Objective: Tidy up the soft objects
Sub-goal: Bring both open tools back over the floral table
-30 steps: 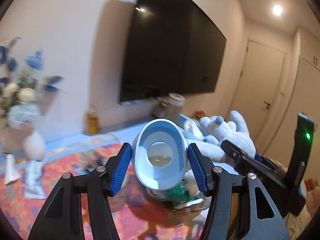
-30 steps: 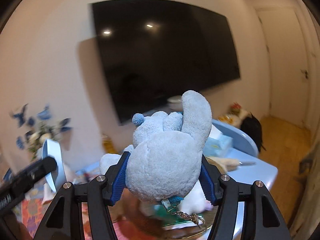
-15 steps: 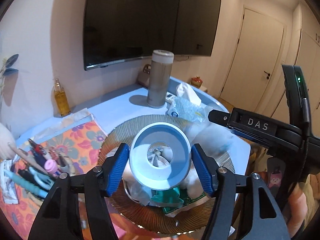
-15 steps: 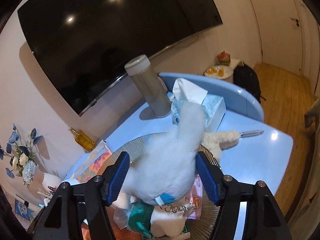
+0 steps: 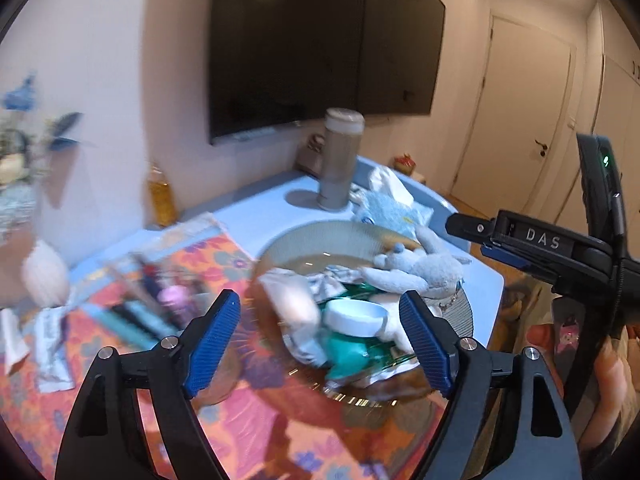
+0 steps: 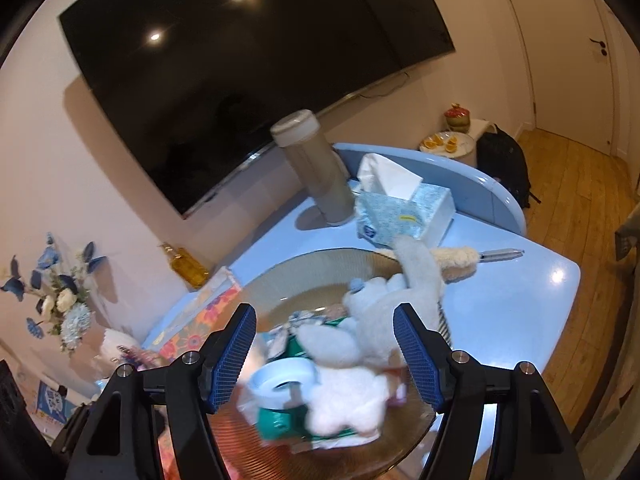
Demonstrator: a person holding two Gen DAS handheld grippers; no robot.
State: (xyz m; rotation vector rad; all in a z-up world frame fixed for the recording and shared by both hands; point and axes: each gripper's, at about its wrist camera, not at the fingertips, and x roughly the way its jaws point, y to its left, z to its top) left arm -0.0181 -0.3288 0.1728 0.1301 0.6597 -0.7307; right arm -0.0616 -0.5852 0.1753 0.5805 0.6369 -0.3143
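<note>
While the left gripper (image 5: 320,344) hangs over the tray (image 5: 304,236) at lower centre, its jaws have just been opening wide, and the tape roll (image 5: 354,316) lies free below them. The right gripper's (image 6: 324,356) jaws are parted too, and the plush (image 6: 384,312) is seen loose on the pile.

Grey-blue plush rabbit (image 5: 424,268) beyond the blue-padded jaws, white-and-blue tape roll (image 5: 354,317) between them. Amber ribbed plate (image 6: 304,268), pale blue counter (image 6: 512,300), orange floral cloth (image 5: 248,412).
</note>
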